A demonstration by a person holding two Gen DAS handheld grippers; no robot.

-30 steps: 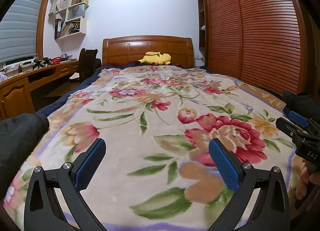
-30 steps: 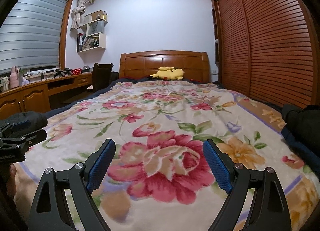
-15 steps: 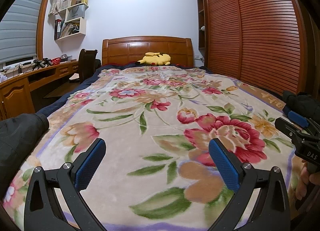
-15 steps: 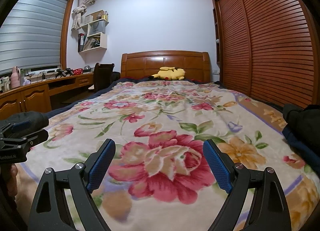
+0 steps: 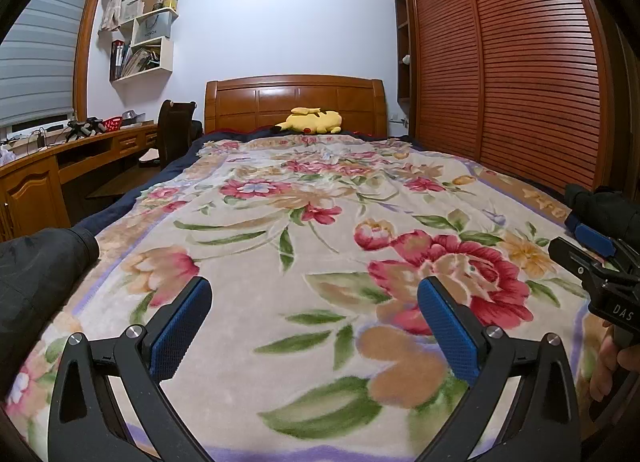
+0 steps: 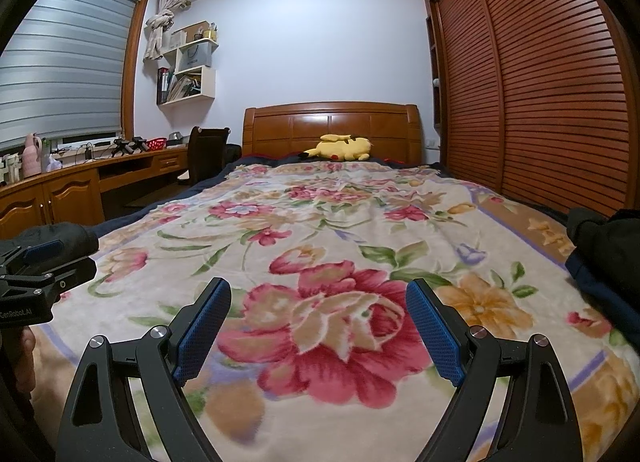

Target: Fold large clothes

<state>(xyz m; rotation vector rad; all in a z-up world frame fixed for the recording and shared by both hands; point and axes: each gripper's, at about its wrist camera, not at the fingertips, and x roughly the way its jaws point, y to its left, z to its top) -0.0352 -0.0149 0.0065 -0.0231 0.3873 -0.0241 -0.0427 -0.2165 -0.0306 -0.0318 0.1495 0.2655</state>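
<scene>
Item: dark garment, large. No change is noted against the frames a second before; both grippers are held still, so folding is judged not yet begun.

Left gripper (image 5: pixel 314 316): fingers spread wide, nothing held. Right gripper (image 6: pixel 318 320): fingers spread wide, nothing held.

Location: dark garment (image 5: pixel 38 274) is seen bunched at both near edges of the floral blanket (image 5: pixel 320 230) on the bed, unfolded and mostly out of view.
</scene>
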